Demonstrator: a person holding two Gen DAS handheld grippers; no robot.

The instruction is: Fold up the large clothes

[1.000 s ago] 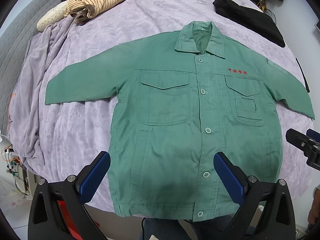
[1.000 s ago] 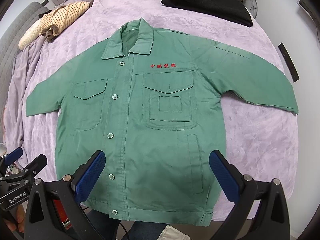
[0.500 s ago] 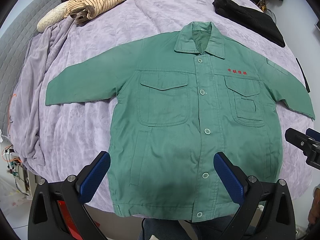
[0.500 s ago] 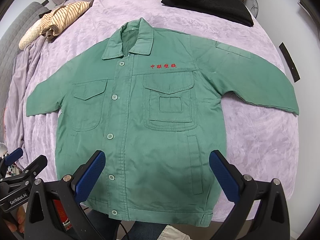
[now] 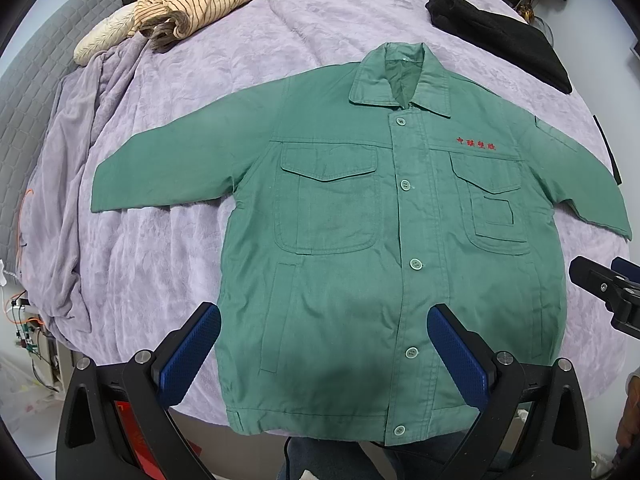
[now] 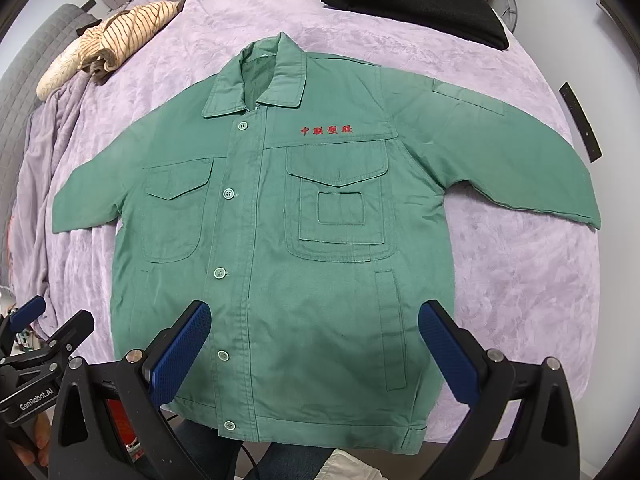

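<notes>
Green jacket (image 5: 360, 260), flat on bed (image 5: 180, 260): soft, likely limp; best taken at cuffs or hem. Left claw (image 5: 324, 354), right claw (image 6: 314, 350): spread, empty.

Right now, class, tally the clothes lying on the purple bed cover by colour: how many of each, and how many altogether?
Green: 1, the jacket spread flat, buttoned.
Black: 1, the folded garment at the far side.
Tan with dark stripes: 1, the bundled top at the far left corner.
Cream: 1, the knit piece beside the striped top.
Total: 4
</notes>
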